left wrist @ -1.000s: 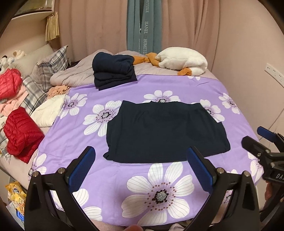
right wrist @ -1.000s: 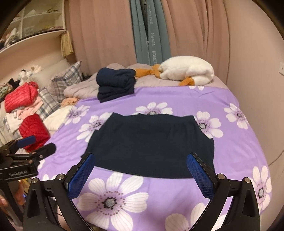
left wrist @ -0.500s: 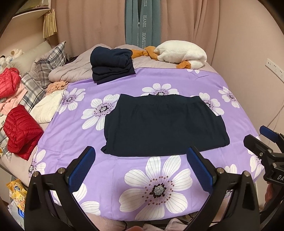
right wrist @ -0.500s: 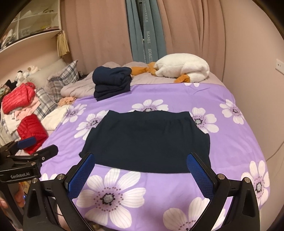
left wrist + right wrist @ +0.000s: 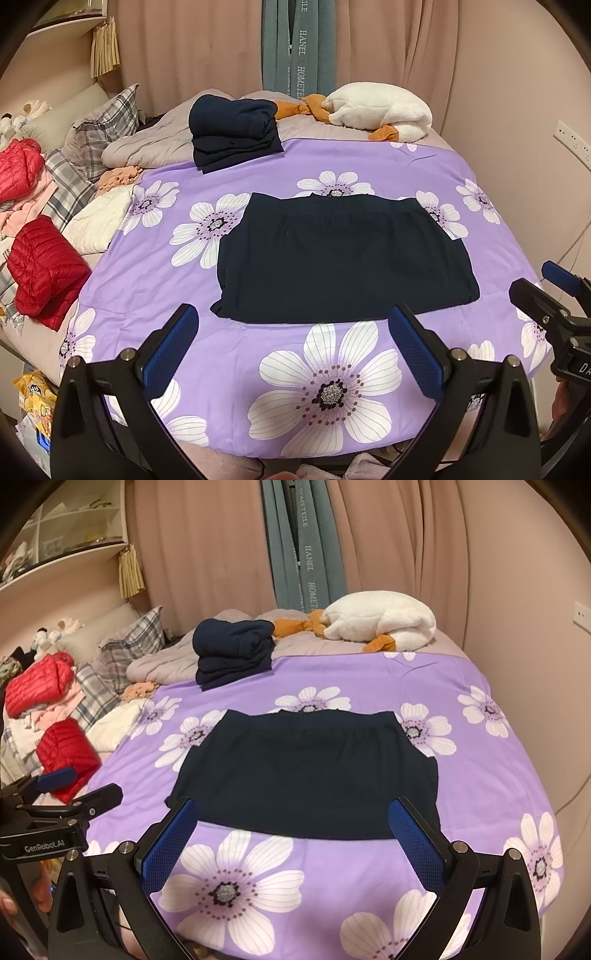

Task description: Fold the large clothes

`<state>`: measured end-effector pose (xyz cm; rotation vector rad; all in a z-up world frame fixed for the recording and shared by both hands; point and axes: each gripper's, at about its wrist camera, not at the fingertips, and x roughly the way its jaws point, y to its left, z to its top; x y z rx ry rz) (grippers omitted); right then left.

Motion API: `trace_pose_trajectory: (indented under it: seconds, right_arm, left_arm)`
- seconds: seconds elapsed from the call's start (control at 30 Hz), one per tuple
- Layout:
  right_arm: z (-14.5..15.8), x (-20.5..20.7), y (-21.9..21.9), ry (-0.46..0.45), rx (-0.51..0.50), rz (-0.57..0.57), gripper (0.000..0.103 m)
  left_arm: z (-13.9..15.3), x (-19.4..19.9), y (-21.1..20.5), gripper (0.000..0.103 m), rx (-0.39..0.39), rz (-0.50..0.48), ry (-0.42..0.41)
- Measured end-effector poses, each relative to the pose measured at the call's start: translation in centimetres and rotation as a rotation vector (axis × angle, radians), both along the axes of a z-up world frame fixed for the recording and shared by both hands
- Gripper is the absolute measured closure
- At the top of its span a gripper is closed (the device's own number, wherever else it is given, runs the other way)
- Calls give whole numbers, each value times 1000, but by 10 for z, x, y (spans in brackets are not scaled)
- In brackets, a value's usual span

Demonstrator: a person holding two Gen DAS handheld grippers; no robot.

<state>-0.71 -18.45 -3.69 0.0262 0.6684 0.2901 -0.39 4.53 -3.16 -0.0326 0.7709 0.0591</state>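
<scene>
A dark navy garment (image 5: 343, 258) (image 5: 306, 771) lies flat, folded into a wide rectangle, in the middle of the purple flowered bedspread (image 5: 332, 384) (image 5: 332, 871). My left gripper (image 5: 291, 332) hangs open above the bed's near edge, short of the garment's front hem, holding nothing. My right gripper (image 5: 291, 823) is open too, its blue pads level with that hem and empty. Each gripper shows at the side of the other's view: the right one (image 5: 554, 295), the left one (image 5: 74, 794).
A stack of folded navy clothes (image 5: 232, 129) (image 5: 232, 650) sits at the far side, beside a white and orange plush (image 5: 380, 110). Red puffer jackets (image 5: 40, 266) (image 5: 66, 753), plaid pillows (image 5: 107, 125) and pale clothes crowd the left. Curtains and a wall close the far and right sides.
Both grippers have drawn back toward the near edge of the bed, so the garment looks smaller and farther. The garment itself has not moved.
</scene>
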Motion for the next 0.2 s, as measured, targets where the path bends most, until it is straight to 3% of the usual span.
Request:
trace_pose_trajectory:
  seconds: [0.2]
  right_arm:
    - [1,-1,1,-1,0,-1,1]
  left_arm:
    - [-1,-2,0,0,5,-7,-10]
